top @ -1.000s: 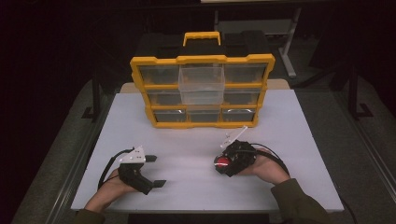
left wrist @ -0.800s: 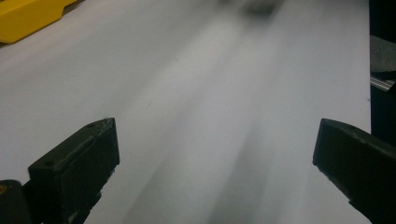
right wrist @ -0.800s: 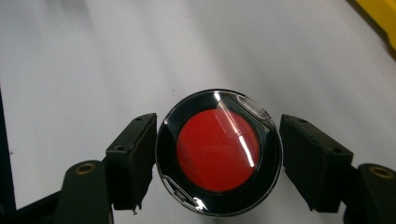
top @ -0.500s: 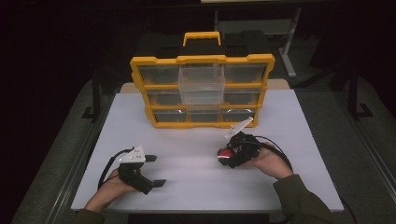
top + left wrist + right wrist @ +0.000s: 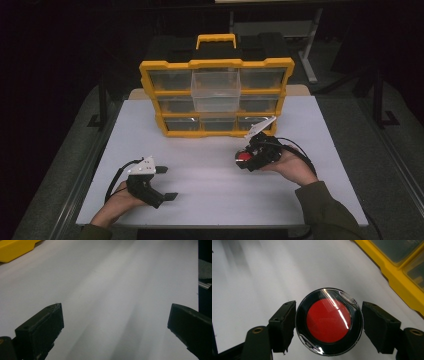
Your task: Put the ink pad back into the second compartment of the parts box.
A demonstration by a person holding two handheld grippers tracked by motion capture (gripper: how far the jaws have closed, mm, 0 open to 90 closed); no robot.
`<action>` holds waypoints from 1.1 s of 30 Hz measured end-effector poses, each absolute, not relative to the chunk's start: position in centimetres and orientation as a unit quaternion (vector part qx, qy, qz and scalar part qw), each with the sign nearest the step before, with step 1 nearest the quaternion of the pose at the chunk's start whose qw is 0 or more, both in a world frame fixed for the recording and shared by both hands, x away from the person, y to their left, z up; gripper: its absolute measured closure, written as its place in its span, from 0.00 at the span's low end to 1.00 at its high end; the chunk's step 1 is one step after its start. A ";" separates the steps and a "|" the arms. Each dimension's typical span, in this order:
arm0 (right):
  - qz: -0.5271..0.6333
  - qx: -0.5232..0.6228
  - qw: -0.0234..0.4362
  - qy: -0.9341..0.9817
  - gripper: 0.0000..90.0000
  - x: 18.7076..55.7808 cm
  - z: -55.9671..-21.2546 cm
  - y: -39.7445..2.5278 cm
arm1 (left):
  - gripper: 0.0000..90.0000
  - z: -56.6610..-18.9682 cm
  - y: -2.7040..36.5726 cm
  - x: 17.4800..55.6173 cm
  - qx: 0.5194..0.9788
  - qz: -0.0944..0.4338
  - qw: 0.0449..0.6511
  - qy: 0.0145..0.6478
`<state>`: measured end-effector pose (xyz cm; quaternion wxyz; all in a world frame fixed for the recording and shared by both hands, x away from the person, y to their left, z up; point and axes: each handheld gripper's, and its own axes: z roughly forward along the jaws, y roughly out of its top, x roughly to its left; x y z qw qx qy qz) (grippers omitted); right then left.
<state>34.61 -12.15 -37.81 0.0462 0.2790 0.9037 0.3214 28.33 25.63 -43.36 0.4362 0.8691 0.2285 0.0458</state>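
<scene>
A round red disc (image 5: 328,320) with a black rim and a clear shiny cover sits between the jaws of my right gripper (image 5: 329,322), which is shut on it from both sides. In the high view this gripper (image 5: 245,160) holds the red disc (image 5: 243,157) just above the white table (image 5: 210,175), right of centre and in front of the yellow drawer organizer (image 5: 215,64). My left gripper (image 5: 167,183) rests at the front left, open, with only bare table between its jaws (image 5: 115,325).
The organizer stands upright at the back of the table, with several clear drawers and a black handle on top. Its top middle drawer (image 5: 216,82) is pulled forward. A corner of its yellow frame (image 5: 397,277) lies close to the right gripper.
My right gripper has carried the red disc a little away from the person, toward the organizer's lower right corner. The left gripper has stayed put.
</scene>
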 end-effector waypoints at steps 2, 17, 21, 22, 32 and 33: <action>0.322 0.280 0.047 0.903 0.32 34.7 -37.6 -12.2 | 0.00 -43.4 25.6 28.3 0.869 0.046 0.436 0.228; 0.315 0.289 0.052 0.902 0.32 35.2 -35.2 -12.3 | 0.00 -43.3 25.6 28.4 0.869 0.048 0.437 0.227; 0.313 0.288 0.052 0.904 0.32 35.3 -34.4 -12.4 | 0.00 -43.3 25.6 28.3 0.869 0.047 0.437 0.227; 0.311 0.288 0.054 0.904 0.32 35.4 -34.0 -12.5 | 0.00 -43.3 25.6 28.3 0.869 0.047 0.438 0.228; 0.314 0.291 0.059 0.902 0.32 35.8 -32.3 -12.8 | 0.00 -43.3 25.6 28.3 0.869 0.047 0.437 0.226; 0.313 0.292 0.059 0.902 0.32 35.8 -32.1 -12.8 | 0.00 -43.3 25.6 28.3 0.869 0.047 0.437 0.226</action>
